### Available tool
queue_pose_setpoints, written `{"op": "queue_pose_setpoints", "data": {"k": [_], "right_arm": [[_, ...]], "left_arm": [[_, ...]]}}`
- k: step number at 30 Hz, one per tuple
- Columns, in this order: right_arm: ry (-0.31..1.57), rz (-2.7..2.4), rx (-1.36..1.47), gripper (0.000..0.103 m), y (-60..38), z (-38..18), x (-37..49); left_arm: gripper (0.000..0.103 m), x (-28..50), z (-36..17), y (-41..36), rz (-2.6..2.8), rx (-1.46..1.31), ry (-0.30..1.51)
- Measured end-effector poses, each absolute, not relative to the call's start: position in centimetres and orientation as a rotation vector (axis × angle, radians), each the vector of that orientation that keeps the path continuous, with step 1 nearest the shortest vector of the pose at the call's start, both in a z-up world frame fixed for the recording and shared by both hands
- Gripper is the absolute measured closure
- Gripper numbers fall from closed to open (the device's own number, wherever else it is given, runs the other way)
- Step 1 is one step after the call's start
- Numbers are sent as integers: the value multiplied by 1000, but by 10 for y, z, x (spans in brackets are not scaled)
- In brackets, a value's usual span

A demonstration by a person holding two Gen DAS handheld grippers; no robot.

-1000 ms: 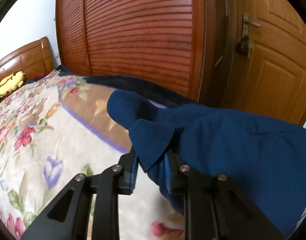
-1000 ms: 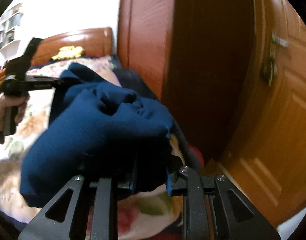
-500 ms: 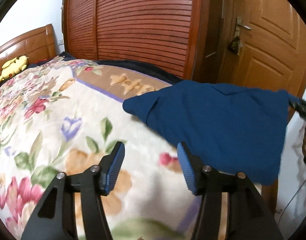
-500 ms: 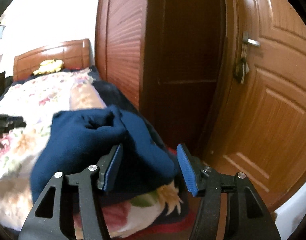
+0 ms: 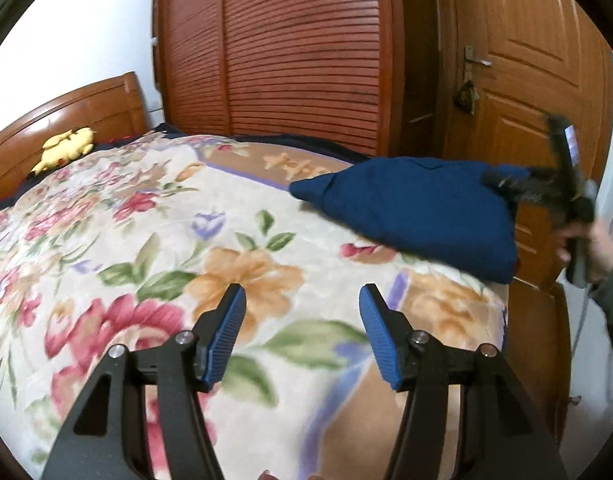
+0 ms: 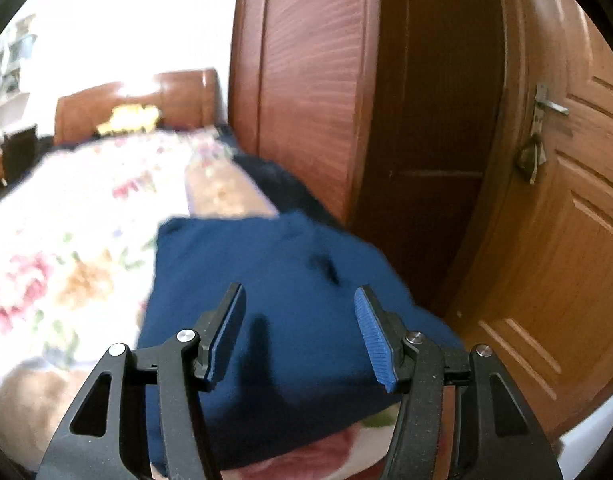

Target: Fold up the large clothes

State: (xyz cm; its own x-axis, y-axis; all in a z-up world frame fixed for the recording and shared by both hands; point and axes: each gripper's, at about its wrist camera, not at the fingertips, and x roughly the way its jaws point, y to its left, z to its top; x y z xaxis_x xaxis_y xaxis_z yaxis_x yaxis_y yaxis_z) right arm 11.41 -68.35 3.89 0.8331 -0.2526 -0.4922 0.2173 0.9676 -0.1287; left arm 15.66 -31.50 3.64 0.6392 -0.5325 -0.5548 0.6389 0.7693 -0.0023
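A folded dark blue garment lies on the floral bedspread at the bed's right corner, near the door. It fills the lower middle of the right wrist view. My left gripper is open and empty, well back from the garment over the blanket. My right gripper is open and empty just above the garment. It also shows blurred in the left wrist view, at the garment's right edge.
A louvred wooden wardrobe and a wooden door stand close behind the bed's far side. A wooden headboard with a yellow plush toy is at the far left. The bed's corner edge drops off at the right.
Both grippers held the garment a second ago, then let go. It now lies on the bed corner. Both grippers have drawn back from it and stand open.
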Motion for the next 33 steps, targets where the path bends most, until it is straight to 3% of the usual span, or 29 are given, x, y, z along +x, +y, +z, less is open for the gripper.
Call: {"op": "queue_pose_setpoints", "data": {"k": [6, 11, 14, 19, 33], "right_arm": [[634, -306, -73, 43, -697, 2, 135], [626, -347, -96, 40, -685, 13, 126], [584, -343, -109, 32, -665, 31, 117], [547, -278, -121, 18, -608, 54, 113], [493, 134, -105, 18, -386, 20, 136]], "left_arm": [[44, 130, 43, -273, -612, 195, 527], [44, 114, 42, -238, -561, 172, 513], [44, 108, 39, -217, -534, 142, 514], [44, 97, 33, -186, -462, 127, 499], [44, 105, -13, -95, -181, 87, 538]]}}
